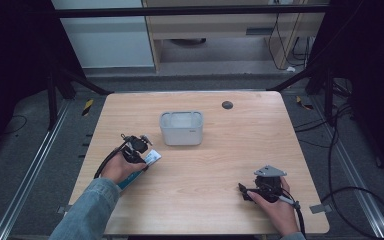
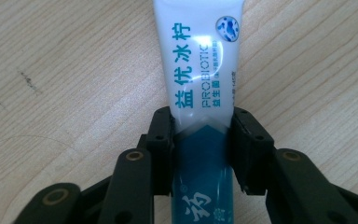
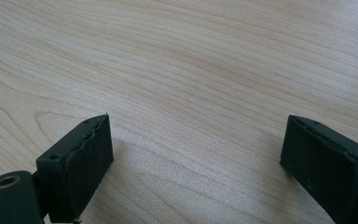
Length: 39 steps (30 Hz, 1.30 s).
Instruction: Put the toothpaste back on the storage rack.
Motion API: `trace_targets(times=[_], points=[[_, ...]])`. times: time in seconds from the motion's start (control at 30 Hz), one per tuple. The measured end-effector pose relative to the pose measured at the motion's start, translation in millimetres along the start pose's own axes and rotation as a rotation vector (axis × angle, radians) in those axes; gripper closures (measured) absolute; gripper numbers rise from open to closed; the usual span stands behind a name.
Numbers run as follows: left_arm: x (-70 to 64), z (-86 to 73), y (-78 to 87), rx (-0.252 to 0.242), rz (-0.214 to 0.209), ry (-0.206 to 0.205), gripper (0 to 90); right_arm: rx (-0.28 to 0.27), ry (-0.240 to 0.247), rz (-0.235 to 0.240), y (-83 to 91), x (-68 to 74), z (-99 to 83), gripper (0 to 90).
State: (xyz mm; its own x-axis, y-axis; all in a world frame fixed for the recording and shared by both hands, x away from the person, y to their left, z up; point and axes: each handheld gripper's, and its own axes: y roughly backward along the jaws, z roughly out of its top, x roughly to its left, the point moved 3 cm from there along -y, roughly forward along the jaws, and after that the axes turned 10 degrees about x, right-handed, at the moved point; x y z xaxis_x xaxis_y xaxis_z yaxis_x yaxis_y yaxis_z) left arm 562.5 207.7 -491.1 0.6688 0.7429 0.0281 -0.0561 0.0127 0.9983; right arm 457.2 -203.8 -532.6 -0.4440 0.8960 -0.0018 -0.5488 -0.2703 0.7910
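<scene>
Toothpaste tube (image 2: 200, 84) clamped in left gripper (image 2: 201, 149); lettering legible.

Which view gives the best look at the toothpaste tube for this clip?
The left gripper view: the toothpaste tube is close up, its teal print readable, pinched between the jaws of the left gripper. The high view shows just a small white-and-teal shape at the left hand. The right gripper view looks at bare table.
</scene>
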Motion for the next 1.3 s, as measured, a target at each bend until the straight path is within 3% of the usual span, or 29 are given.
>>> trace_targets(times=[0.17, 0.47, 0.67, 0.7, 0.8, 0.93, 1.3], points=[[-1.2, -2.0, 2.2, -0.011, -0.002, 0.014, 70.3, 0.001, -0.003, 0.001, 0.1, 0.2, 0.0, 9.3], [-2.4, -9.6, 7.4, -0.042, -0.005, -0.003, 78.3, 0.001, -0.002, 0.0, 0.0, 0.1, 0.0, 9.3], [5.0, -23.7, 18.6, -0.111, -0.002, 0.021, 78.8, 0.001, -0.003, 0.001, 0.1, 0.2, 0.0, 9.3], [8.0, -29.5, 29.3, -0.155, 0.004, 0.038, 78.8, 0.002, -0.004, 0.0, 0.1, 0.3, 0.0, 9.3], [10.8, -35.1, 43.5, -0.213, 0.016, 0.058, 78.9, 0.001, -0.002, 0.0, 0.0, 0.2, 0.0, 9.4], [11.9, -41.4, 59.3, -0.264, 0.036, 0.065, 78.9, 0.001, -0.002, 0.0, 0.0, 0.2, 0.0, 9.3], [10.1, -42.4, 67.1, -0.308, 0.05, 0.057, 78.9, 0.0, -0.003, -0.003, 0.0, 0.4, 0.1, 9.3]])
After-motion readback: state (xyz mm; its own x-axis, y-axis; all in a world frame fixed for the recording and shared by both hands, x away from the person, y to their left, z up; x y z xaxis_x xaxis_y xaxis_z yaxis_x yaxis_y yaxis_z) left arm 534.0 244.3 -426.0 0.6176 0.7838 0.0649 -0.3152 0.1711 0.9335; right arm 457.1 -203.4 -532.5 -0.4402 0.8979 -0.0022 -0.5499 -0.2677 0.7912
